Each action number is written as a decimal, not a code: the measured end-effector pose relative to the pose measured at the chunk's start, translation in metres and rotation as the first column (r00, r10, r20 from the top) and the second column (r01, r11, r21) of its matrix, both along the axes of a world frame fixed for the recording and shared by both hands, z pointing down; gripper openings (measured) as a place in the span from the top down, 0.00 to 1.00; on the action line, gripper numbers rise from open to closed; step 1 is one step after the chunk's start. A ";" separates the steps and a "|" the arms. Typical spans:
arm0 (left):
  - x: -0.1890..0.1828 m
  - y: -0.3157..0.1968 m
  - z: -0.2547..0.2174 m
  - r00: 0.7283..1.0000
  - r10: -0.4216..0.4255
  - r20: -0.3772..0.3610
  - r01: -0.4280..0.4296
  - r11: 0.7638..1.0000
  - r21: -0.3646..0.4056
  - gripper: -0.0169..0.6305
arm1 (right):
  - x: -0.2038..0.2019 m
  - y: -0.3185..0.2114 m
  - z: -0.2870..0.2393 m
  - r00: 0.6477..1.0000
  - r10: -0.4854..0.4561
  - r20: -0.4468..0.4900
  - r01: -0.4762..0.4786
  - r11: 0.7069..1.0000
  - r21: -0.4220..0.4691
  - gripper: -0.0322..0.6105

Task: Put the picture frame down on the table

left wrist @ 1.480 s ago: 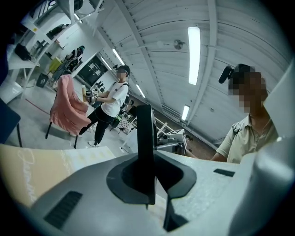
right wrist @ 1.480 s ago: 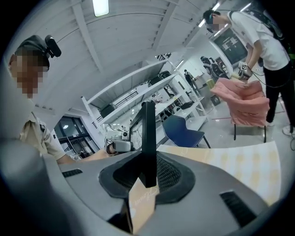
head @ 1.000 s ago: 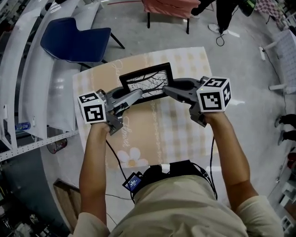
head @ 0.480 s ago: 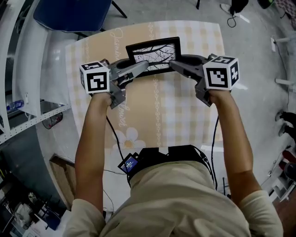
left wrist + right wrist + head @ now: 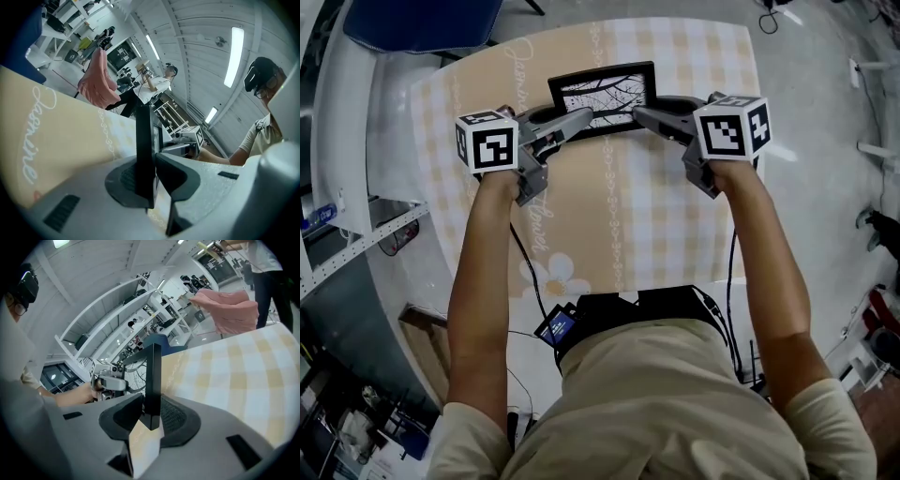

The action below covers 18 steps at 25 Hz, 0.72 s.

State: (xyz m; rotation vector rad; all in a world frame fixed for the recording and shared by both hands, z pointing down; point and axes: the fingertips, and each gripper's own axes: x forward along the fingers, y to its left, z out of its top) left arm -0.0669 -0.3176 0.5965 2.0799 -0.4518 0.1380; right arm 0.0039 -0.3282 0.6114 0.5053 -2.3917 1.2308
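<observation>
A black picture frame [image 5: 602, 97] with a black-and-white branch print is held over the far part of the table [image 5: 609, 234]. My left gripper [image 5: 581, 120] is shut on its lower left corner and my right gripper [image 5: 639, 113] on its lower right corner. In the left gripper view the picture frame [image 5: 144, 150] stands edge-on between the jaws. The right gripper view shows the picture frame [image 5: 152, 380] pinched the same way, with the left gripper [image 5: 110, 382] beyond it. I cannot tell whether the frame touches the cloth.
The table wears a beige checked cloth with script lettering [image 5: 525, 84] and a daisy print [image 5: 551, 277]. A blue chair [image 5: 422, 23] stands past the far left corner. White shelving [image 5: 337, 197] runs along the left. A cable hangs below the near table edge.
Both grippers have carried the frame farther out over the table, away from my body. Their hold on its two lower corners is unchanged.
</observation>
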 end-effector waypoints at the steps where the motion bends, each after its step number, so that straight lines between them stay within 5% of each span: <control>1: 0.000 -0.001 0.006 1.000 0.002 0.006 -0.002 1.000 -0.008 0.89 | 0.000 0.000 0.006 1.000 0.000 -0.010 0.000 1.000 -0.005 0.78; 18: 0.002 -0.011 0.055 0.995 0.010 0.104 0.001 0.994 -0.107 0.87 | 0.002 -0.005 0.060 0.989 0.045 -0.138 -0.058 0.994 -0.095 0.75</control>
